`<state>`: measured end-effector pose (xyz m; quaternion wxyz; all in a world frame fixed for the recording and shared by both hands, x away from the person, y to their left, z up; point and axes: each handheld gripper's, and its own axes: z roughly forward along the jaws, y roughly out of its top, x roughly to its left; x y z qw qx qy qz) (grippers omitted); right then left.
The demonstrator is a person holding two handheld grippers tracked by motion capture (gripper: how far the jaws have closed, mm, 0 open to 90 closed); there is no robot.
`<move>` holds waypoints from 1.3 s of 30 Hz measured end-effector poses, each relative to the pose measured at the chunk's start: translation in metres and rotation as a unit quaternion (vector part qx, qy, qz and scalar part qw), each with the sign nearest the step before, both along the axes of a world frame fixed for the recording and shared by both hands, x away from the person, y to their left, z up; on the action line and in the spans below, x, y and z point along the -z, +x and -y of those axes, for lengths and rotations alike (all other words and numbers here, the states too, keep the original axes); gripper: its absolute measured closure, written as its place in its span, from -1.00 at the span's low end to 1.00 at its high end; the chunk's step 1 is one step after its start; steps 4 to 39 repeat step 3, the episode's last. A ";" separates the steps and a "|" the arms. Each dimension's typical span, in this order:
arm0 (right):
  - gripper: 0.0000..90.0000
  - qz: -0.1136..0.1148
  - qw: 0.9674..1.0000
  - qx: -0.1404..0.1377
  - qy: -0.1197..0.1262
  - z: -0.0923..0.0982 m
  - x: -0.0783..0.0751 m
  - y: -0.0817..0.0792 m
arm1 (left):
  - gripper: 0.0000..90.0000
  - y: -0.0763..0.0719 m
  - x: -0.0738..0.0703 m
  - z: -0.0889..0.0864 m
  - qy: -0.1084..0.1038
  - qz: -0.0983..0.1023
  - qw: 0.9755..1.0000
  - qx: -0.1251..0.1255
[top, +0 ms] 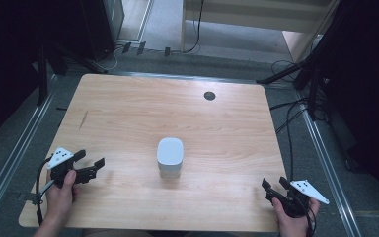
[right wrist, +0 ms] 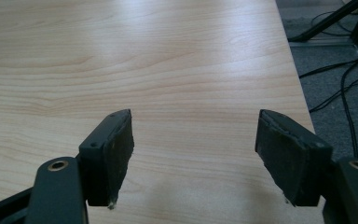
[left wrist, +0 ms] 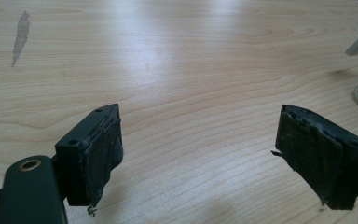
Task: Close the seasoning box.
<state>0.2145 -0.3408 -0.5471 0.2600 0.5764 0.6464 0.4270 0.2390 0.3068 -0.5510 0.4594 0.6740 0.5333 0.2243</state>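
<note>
No readable text, labels, brand names, numbers or signs anywhere. Blank top and sides on the white container point(top: 170, 156) at the middle of the wooden table point(top: 128, 113), with no lettering or logo to make out. Plain black pads point(left wrist: 103, 158) on both grippers, unmarked.
</note>
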 end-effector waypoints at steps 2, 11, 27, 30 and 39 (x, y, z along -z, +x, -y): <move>-0.38 -0.002 1.000 0.002 -0.005 -0.001 0.000 0.000 | -0.67 0.001 0.000 0.001 -0.001 -0.001 1.000 -0.001; -0.38 -0.002 1.000 0.002 -0.008 -0.002 0.000 0.001 | -0.68 0.001 0.000 0.001 -0.001 -0.001 1.000 -0.001; -0.38 -0.002 1.000 0.002 -0.008 -0.002 0.000 0.001 | -0.68 0.001 0.000 0.001 -0.001 -0.001 1.000 -0.001; -0.38 -0.002 1.000 0.002 -0.008 -0.002 0.000 0.001 | -0.68 0.001 0.000 0.001 -0.001 -0.001 1.000 -0.001; -0.38 -0.002 1.000 0.002 -0.008 -0.002 0.000 0.001 | -0.68 0.001 0.000 0.001 -0.001 -0.001 1.000 -0.001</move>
